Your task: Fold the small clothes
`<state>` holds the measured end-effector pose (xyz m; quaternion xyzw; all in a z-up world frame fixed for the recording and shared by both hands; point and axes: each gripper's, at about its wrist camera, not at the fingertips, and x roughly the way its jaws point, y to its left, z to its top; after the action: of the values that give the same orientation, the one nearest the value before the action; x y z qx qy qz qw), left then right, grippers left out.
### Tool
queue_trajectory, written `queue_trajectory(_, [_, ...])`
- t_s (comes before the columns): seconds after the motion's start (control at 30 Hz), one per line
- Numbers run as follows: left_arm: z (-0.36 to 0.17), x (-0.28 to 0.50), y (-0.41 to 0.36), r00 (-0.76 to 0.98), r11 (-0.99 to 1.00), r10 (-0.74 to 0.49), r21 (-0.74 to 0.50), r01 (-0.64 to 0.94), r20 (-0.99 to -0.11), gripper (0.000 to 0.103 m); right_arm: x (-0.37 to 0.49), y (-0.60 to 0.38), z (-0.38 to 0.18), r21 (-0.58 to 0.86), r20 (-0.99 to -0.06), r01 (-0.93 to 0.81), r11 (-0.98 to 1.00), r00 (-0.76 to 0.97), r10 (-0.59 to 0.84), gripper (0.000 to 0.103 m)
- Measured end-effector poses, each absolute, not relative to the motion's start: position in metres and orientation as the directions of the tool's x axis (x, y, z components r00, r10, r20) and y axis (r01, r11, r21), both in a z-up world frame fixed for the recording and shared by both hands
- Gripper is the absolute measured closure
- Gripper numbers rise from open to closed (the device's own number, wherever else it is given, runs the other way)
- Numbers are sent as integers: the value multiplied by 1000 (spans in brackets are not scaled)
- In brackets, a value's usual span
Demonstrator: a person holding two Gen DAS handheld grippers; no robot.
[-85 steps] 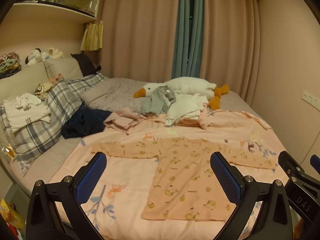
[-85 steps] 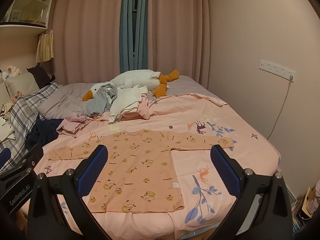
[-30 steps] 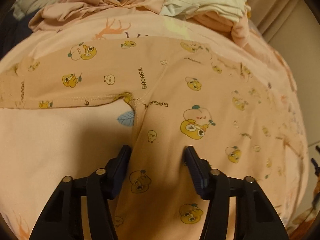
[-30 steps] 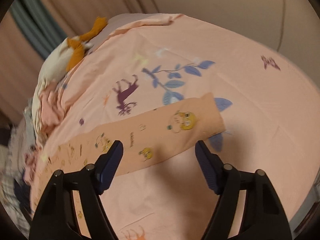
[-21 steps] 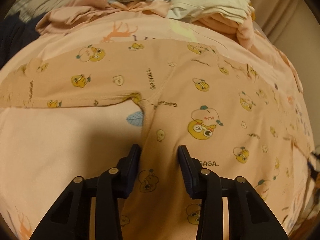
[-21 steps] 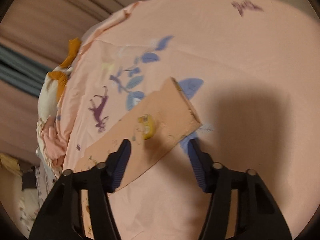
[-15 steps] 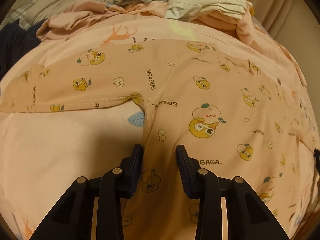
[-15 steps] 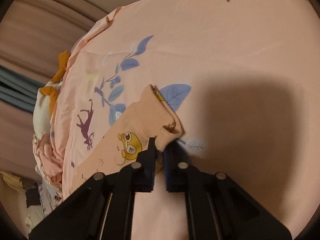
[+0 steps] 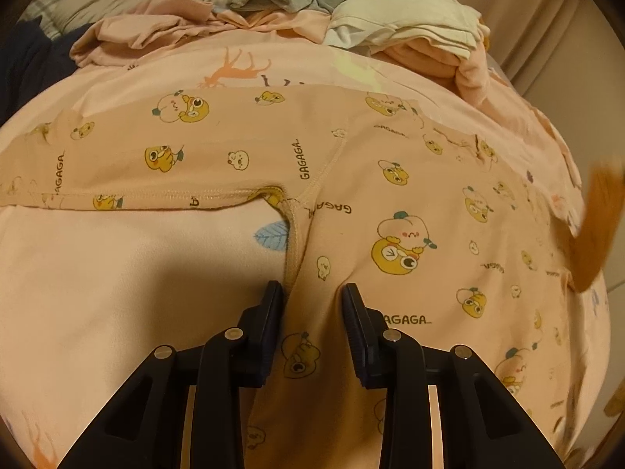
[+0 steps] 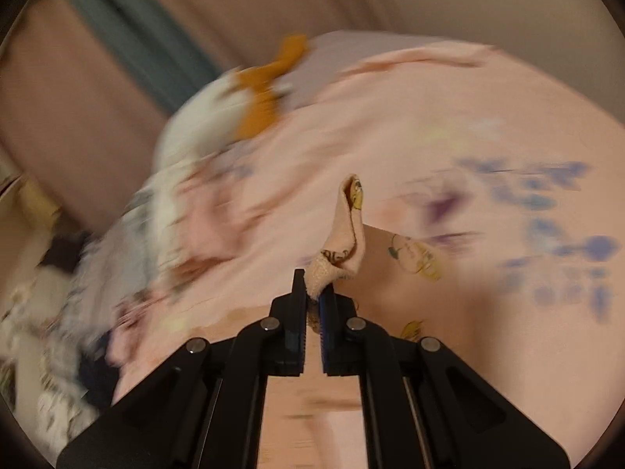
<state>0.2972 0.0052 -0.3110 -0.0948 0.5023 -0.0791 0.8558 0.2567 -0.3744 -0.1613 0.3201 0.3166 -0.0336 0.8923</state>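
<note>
The shirt [image 9: 390, 203] lies flat on the bed [image 9: 117, 293], body running away from your left gripper [image 9: 312, 293], whose narrowed jaws straddle a pinch of its side seam just below the armpit without meeting. Your right gripper [image 10: 312, 297] is clamped on the cuff [image 10: 343, 234], which stands up ahead of its fingertips. That sleeve's long axis points across toward the body, so the right hand is the one placed to carry it inward.

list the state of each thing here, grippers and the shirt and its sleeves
left gripper: part open, fingers astride the shirt's side seam
right gripper: shut on the sleeve cuff
shirt: body flat on the bed
left sleeve: spread flat
sleeve cuff: lifted, bunched
</note>
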Motion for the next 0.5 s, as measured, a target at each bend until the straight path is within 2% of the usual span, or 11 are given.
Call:
queue_trajectory(0.07, [-311, 295, 3, 489, 973, -222, -225, 53, -843, 69, 289, -299, -161, 548, -582, 132, 826, 769, 264, 97])
queue_trajectory(0.17, [-308, 292, 4, 488, 973, -213, -230, 26, -846, 69, 318, -191, -184, 482, -652, -24, 876, 658, 377, 97])
queue_trajectory(0.27, [-305, 291, 13, 473, 963, -236, -268, 0, -849, 69, 337, -128, -220, 412, -734, -106, 905, 550, 398, 94])
queue_trajectory(0.33, [-295, 292, 22, 445, 974, -195, -226, -16, -874, 69, 348, -111, -242, 373, -802, -102, 922, 464, 376, 91])
queue_trajectory(0.4, [-282, 291, 31, 460, 977, -189, -214, -2, -868, 69, 345, -113, -247, 387, -819, -106, 916, 418, 394, 92])
queue_trajectory(0.43, [-271, 289, 39, 495, 969, -211, -247, -8, -843, 66, 344, -115, -240, 379, -814, -103, 920, 435, 385, 87])
queue_trajectory(0.47, [-263, 287, 47, 527, 957, -235, -291, -24, -817, 59, 337, -125, -230, 360, -804, -102, 927, 470, 364, 80])
queue_trajectory(0.5, [-254, 287, 55, 556, 936, -271, -350, -39, -786, 53, 328, -137, -219, 342, -790, -99, 934, 509, 343, 55])
